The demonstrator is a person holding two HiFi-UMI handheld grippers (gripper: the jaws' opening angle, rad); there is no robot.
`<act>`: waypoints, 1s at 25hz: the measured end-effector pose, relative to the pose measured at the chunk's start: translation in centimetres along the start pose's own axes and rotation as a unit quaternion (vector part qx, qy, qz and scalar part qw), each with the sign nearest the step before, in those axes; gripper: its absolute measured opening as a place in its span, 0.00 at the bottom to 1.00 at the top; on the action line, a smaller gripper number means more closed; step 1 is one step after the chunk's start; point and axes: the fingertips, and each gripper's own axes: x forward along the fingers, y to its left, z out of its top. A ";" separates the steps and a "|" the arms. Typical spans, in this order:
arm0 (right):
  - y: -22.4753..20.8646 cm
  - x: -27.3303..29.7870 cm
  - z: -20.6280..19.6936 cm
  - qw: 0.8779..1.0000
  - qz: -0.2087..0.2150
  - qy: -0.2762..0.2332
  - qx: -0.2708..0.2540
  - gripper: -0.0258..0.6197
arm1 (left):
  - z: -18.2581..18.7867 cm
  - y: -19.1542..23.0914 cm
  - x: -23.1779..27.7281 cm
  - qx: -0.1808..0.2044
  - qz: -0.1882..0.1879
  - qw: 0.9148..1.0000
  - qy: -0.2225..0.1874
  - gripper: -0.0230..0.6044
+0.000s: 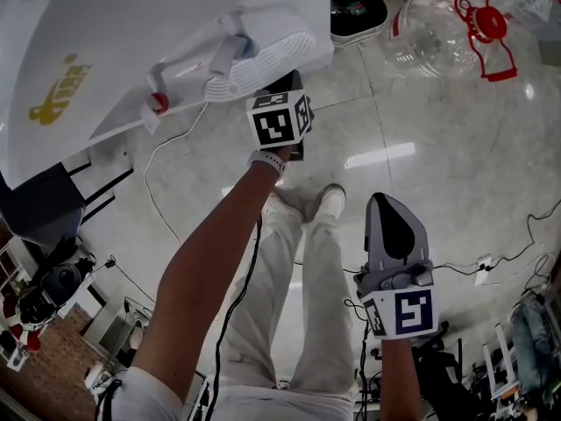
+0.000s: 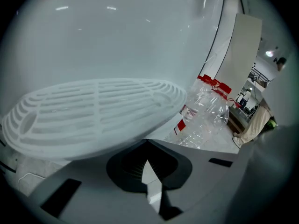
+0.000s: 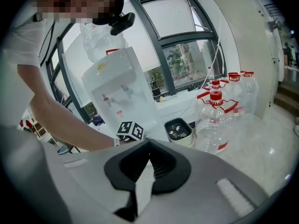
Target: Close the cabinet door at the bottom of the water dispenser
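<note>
The right gripper (image 1: 386, 209) hangs closest, held low over the person's own legs and well apart from the work. Its fingers are pressed together on nothing. The left gripper (image 2: 148, 167) is reached out to the water dispenser (image 1: 131, 51) and sits just under the ribbed drip tray (image 1: 263, 60), with its fingers likewise shut and empty.

The cabinet door should lie below that tray, at the dispenser's foot. The overhang and the arm hide it in every view, so I cannot tell how far open it stands.

By its look it should be a light, stiff plastic panel on a hinge that swings freely. It probably wants no grasp: closed fingers laid flat against its free edge, away from the hinge, should push it home. A hard shove might slide the whole unit.

The floor (image 1: 421, 130) is glossy pale tile, likely slick, with loose cables (image 1: 153, 191) trailing across it. Along its window-side edge stand the dispenser, a dark bin (image 1: 355, 7) and clear red-handled bottles (image 1: 447, 24).
</note>
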 end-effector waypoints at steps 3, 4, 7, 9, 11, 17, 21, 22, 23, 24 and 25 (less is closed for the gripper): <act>0.1 0.0 -0.1 1.000 0.001 0.000 0.000 0.05 | 0.3 0.2 0.1 0.002 0.001 1.000 -0.005 0.04; 0.2 0.0 -0.1 1.000 0.001 0.000 0.000 0.05 | 0.3 0.3 0.1 0.000 0.001 1.000 -0.006 0.04; 0.2 0.0 -0.1 1.000 0.001 0.000 0.000 0.05 | 0.3 0.7 0.1 -0.004 0.006 1.000 -0.008 0.04; 0.3 -0.1 -0.1 1.000 0.002 0.000 -0.001 0.05 | 0.2 0.9 -0.1 -0.005 0.007 1.000 -0.009 0.04; 0.3 -0.1 0.0 1.000 0.002 -0.001 -0.002 0.05 | 0.2 0.9 -0.2 -0.005 0.006 1.000 -0.009 0.04; 0.7 -0.7 0.3 1.000 0.004 -0.003 -0.005 0.05 | -0.5 0.3 -1.4 -0.009 -0.005 1.000 0.002 0.04; 1.1 -1.4 1.1 1.000 0.004 -0.006 -0.010 0.05 | -0.9 -0.4 -3.1 0.002 -0.023 1.000 0.012 0.04; 1.1 -1.4 1.4 1.000 0.004 -0.007 -0.011 0.05 | -1.0 -0.6 -3.5 0.006 -0.030 0.999 0.015 0.04; 1.0 -1.5 1.7 1.000 0.003 -0.008 -0.012 0.05 | -1.1 -0.8 -3.8 0.007 -0.037 0.999 0.018 0.04; 0.9 -1.5 2.2 1.000 0.003 -0.009 -0.013 0.05 | -1.1 -1.0 -4.2 0.007 -0.042 0.999 0.021 0.04; 0.8 -1.6 2.6 1.000 0.003 -0.009 -0.014 0.06 | -1.1 -1.1 -4.6 0.006 -0.048 0.999 0.024 0.04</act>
